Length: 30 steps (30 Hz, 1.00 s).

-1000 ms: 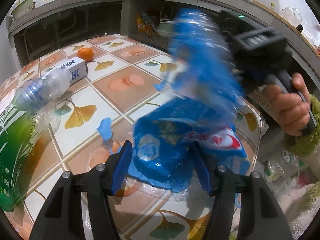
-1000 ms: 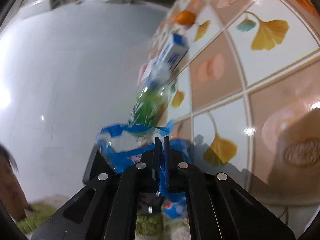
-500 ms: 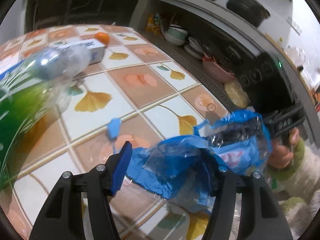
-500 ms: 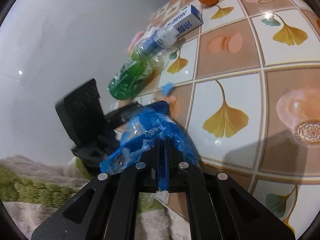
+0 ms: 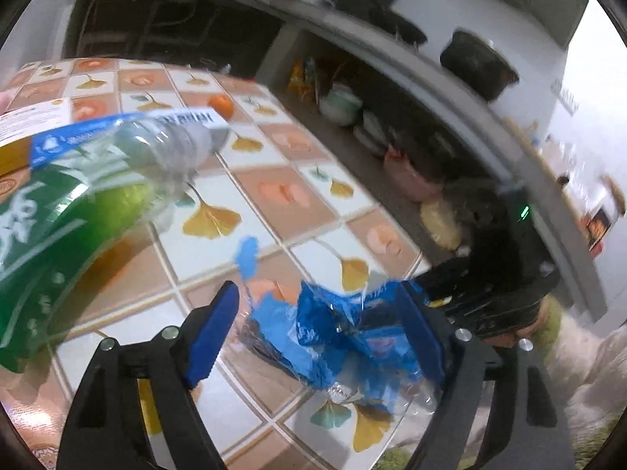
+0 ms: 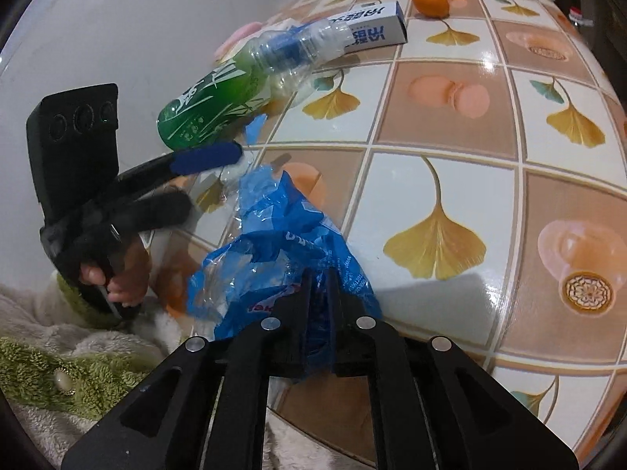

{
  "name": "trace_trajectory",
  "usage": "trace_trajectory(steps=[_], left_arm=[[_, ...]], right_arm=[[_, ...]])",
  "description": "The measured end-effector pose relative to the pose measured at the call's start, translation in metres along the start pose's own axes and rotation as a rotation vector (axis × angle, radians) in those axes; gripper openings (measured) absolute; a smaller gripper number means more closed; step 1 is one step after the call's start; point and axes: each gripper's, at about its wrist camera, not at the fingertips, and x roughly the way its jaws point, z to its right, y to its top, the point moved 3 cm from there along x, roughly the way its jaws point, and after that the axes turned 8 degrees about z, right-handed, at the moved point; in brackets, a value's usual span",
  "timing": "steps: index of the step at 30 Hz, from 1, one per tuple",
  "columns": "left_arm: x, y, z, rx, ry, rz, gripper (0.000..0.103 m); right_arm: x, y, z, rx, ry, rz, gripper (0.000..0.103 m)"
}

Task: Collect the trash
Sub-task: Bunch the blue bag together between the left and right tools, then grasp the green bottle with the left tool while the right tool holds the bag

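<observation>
1. The right gripper (image 6: 318, 286) clamps a fold of the crumpled blue plastic bag (image 6: 274, 243) at the table edge; its jaws are just beginning to part, the film still between them.
2. The left gripper (image 5: 325, 333) is opening wide; the bag sits between its fingers, against the right-hand pad, clear of the other.
3. Judged step: readying the bag to receive trash. Next, the mouth needs spreading, each gripper taking one side.
4. Beyond the left jaws lie a green-labelled bottle (image 6: 235, 78) and a carton (image 6: 372, 25) with blue print, both illegible.
</observation>
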Motion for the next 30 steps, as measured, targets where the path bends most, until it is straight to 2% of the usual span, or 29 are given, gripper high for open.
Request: trace_trajectory(steps=[3, 5, 6, 10, 13, 14, 16, 22, 24, 28, 30], left_arm=[[0.012, -0.008, 0.007, 0.044, 0.019, -0.052, 0.079], [0.013, -0.010, 0.009, 0.050, 0.012, -0.052, 0.079], [0.013, -0.010, 0.010, 0.056, 0.016, -0.051, 0.079], [0.019, -0.016, 0.006, 0.117, 0.109, -0.094, 0.079], [0.025, -0.019, 0.010, 0.201, 0.182, -0.114, 0.079], [0.028, -0.020, 0.013, 0.230, 0.208, -0.125, 0.079], [0.032, -0.023, 0.015, 0.268, 0.237, -0.140, 0.079], [0.037, -0.024, 0.016, 0.292, 0.251, -0.152, 0.080], [0.037, -0.025, 0.016, 0.297, 0.255, -0.155, 0.080], [0.037, -0.025, 0.018, 0.305, 0.253, -0.157, 0.081], [0.036, -0.024, 0.018, 0.293, 0.243, -0.154, 0.081]], right_arm=[[0.004, 0.001, -0.005, -0.023, -0.022, 0.005, 0.015], [0.005, 0.000, -0.011, -0.044, -0.028, 0.008, 0.026], [0.006, 0.000, -0.013, -0.056, -0.037, 0.010, 0.027], [0.008, -0.001, -0.020, -0.106, -0.078, 0.014, 0.032], [0.005, -0.004, -0.022, -0.130, -0.102, 0.019, 0.042], [0.004, -0.005, -0.023, -0.141, -0.113, 0.021, 0.049], [-0.001, -0.009, -0.024, -0.166, -0.150, 0.026, 0.053], [0.004, -0.015, -0.033, -0.222, -0.226, 0.030, 0.060], [0.005, -0.015, -0.039, -0.248, -0.237, 0.040, 0.067], [-0.001, -0.023, -0.044, -0.326, -0.303, 0.060, 0.088], [-0.002, -0.027, -0.042, -0.353, -0.314, 0.042, 0.089]])
